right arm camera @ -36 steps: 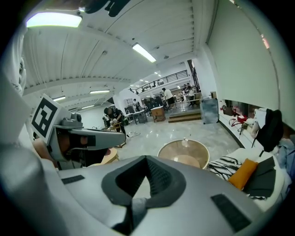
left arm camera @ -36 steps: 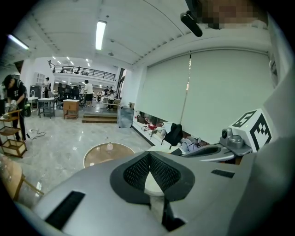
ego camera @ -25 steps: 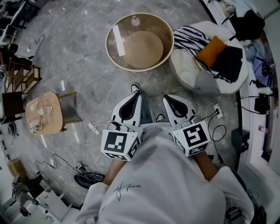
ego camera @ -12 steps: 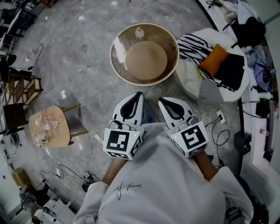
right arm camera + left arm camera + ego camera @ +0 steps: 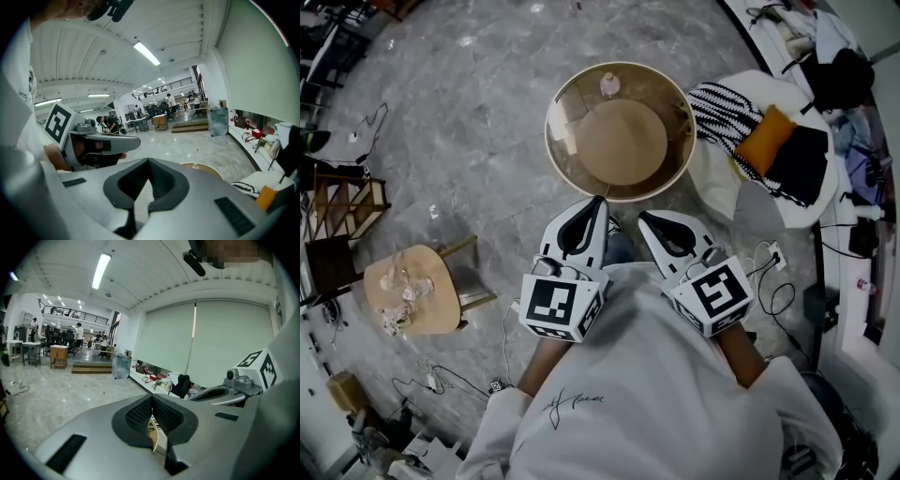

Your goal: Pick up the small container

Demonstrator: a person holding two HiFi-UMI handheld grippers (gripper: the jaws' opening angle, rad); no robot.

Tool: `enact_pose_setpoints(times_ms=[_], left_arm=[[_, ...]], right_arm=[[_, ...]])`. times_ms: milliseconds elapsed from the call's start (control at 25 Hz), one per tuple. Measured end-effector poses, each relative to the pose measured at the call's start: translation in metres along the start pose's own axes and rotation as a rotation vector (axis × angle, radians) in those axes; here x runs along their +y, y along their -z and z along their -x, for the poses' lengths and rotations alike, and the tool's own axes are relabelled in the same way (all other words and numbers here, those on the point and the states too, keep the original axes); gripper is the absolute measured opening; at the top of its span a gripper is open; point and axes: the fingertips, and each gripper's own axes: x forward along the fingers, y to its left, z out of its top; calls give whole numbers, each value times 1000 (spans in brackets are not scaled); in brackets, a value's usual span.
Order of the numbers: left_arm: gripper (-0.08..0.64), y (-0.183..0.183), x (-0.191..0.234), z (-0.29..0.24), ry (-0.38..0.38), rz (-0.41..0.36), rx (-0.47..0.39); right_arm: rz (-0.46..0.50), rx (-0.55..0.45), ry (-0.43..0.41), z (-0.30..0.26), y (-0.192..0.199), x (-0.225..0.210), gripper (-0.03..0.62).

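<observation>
With left gripper (image 5: 599,200) and right gripper (image 5: 642,217) fingers clenched empty, the small container (image 5: 608,84) at upper centre looks light, rigid, maybe slick, best pinched across its body.

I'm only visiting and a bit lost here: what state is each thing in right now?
left gripper: jaws together, holding nothing.
right gripper: jaws together, holding nothing.
small container: standing on the round table, far side, not held.
striped cloth: draped over the beanbag.
</observation>
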Motion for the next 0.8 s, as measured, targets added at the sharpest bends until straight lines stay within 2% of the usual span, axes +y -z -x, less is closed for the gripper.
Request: enact_pose_setpoints(times_ms=[360,800], left_arm=[[18,-7,52,-6,-2,25,-21],[18,-2,79,-14,15,59,-1]], right_arm=[[36,1,65,-47,-26,-6,15],[44,23,118,-66,-30,-21,15]])
